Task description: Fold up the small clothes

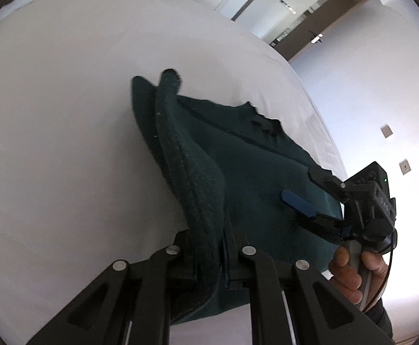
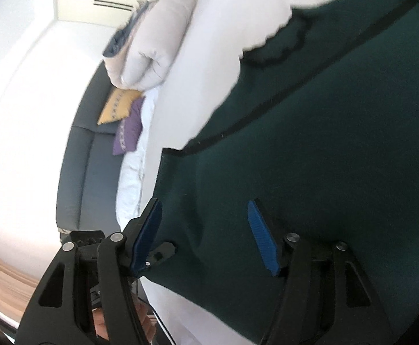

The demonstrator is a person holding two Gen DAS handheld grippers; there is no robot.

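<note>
A dark green fleece garment [image 1: 255,166] lies on the white bed [image 1: 65,115]. My left gripper [image 1: 208,247] is shut on a folded edge of the garment and holds it lifted, the fabric rising between its jaws. My right gripper [image 2: 206,235] is open, its blue pads [image 2: 262,238] spread over the garment's [image 2: 310,143] lower edge near the bed's side. In the left wrist view the right gripper [image 1: 313,189] sits at the garment's right edge, held by a hand.
White pillows [image 2: 149,54] lie at the head of the bed. A grey sofa [image 2: 88,155] with a yellow cushion [image 2: 117,106] and a purple cushion [image 2: 129,132] stands beside the bed. A white wall [image 1: 367,86] lies beyond the bed edge.
</note>
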